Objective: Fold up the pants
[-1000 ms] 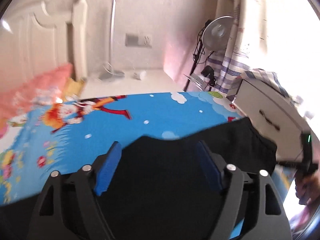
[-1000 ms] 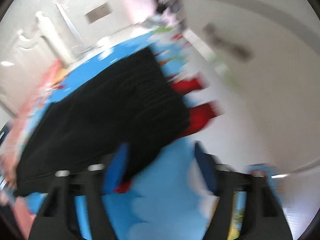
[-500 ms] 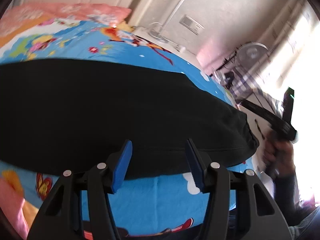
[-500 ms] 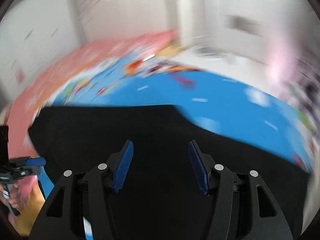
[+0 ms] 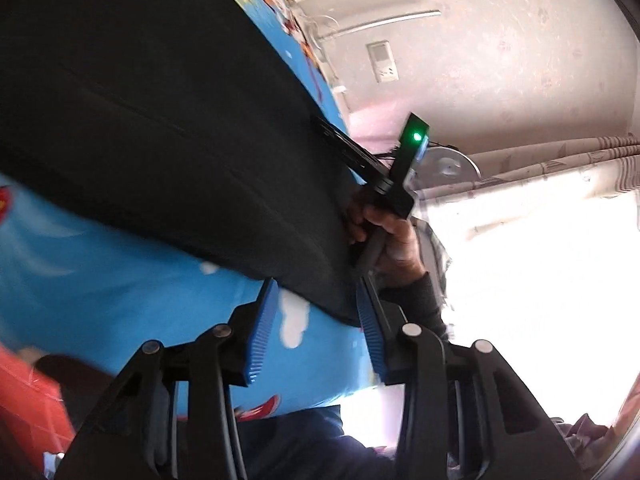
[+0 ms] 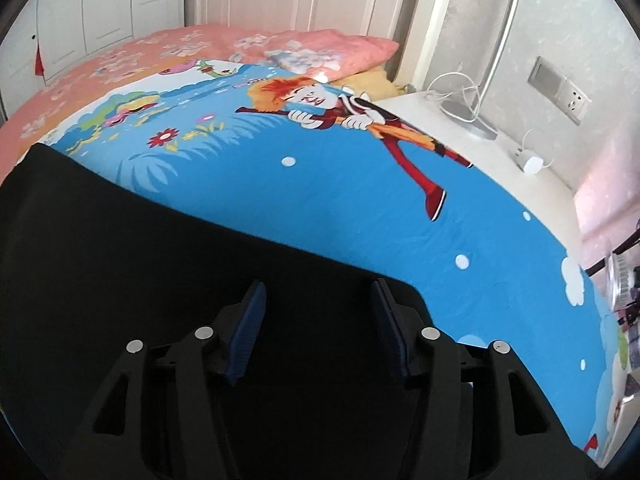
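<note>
Apparently mid-fold: the black pants (image 6: 168, 272) lie flat on the blue cartoon bedsheet (image 6: 360, 216) as a broad dark slab, likely folded once already; layers can't be told. Left gripper (image 5: 316, 320) is closing, blue pads astride the near corner of the cloth but not yet pressing it. Right gripper (image 6: 318, 324) sits over the far edge, half open and narrowing, nothing pinched. Judged remaining: grip both corners, then fold across.

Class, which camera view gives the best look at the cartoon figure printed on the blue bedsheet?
The right wrist view: the cartoon figure lies whole and sharp beyond the black pants. The left wrist view shows only blurred red and orange scraps of print at the bedsheet's far edge.
</note>
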